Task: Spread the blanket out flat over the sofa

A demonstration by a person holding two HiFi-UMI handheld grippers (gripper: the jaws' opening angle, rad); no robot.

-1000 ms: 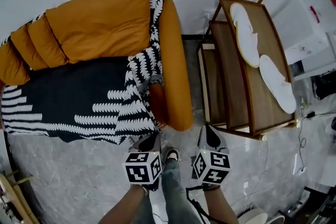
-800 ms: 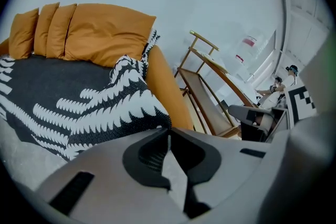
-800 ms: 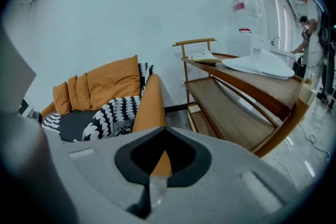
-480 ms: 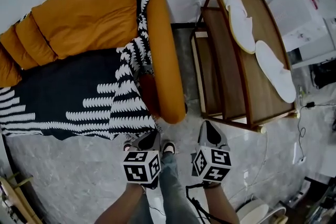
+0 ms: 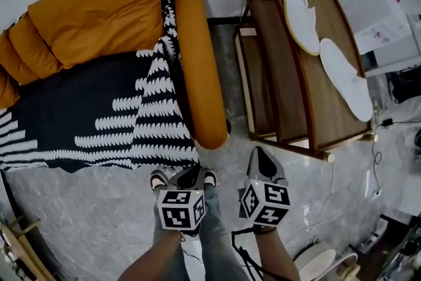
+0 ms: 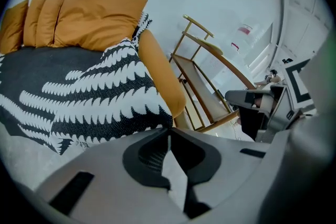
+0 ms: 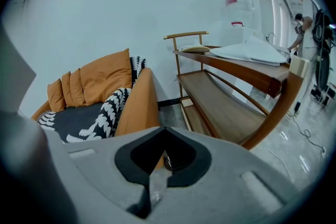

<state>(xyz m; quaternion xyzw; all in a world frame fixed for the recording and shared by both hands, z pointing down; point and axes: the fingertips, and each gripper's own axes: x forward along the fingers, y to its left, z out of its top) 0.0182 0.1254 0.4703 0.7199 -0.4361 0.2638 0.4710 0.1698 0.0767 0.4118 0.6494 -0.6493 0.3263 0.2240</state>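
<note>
The black blanket with white leaf stripes (image 5: 99,122) lies over the orange sofa's seat. Its right edge runs up along the armrest (image 5: 197,62) and its front edge hangs toward the floor. It also shows in the left gripper view as the blanket (image 6: 94,97) and in the right gripper view as the blanket (image 7: 107,110). My left gripper (image 5: 189,172) hangs just in front of the blanket's front right corner, apart from it, jaws shut and empty (image 6: 168,131). My right gripper (image 5: 259,154) is beside it, in front of the armrest's end, also shut on nothing (image 7: 164,129).
Orange back cushions (image 5: 92,10) line the wall. A wooden shelf rack (image 5: 289,89) right of the sofa carries two white slippers (image 5: 299,3). My shoes (image 5: 158,179) stand on the grey marble floor. Cables (image 5: 378,161) trail at the right, and people (image 7: 307,34) stand far right.
Both grippers have sunk a little and drawn back from the sofa's front. The sofa and rack have slid upward in the head view. The jaws stay shut.
</note>
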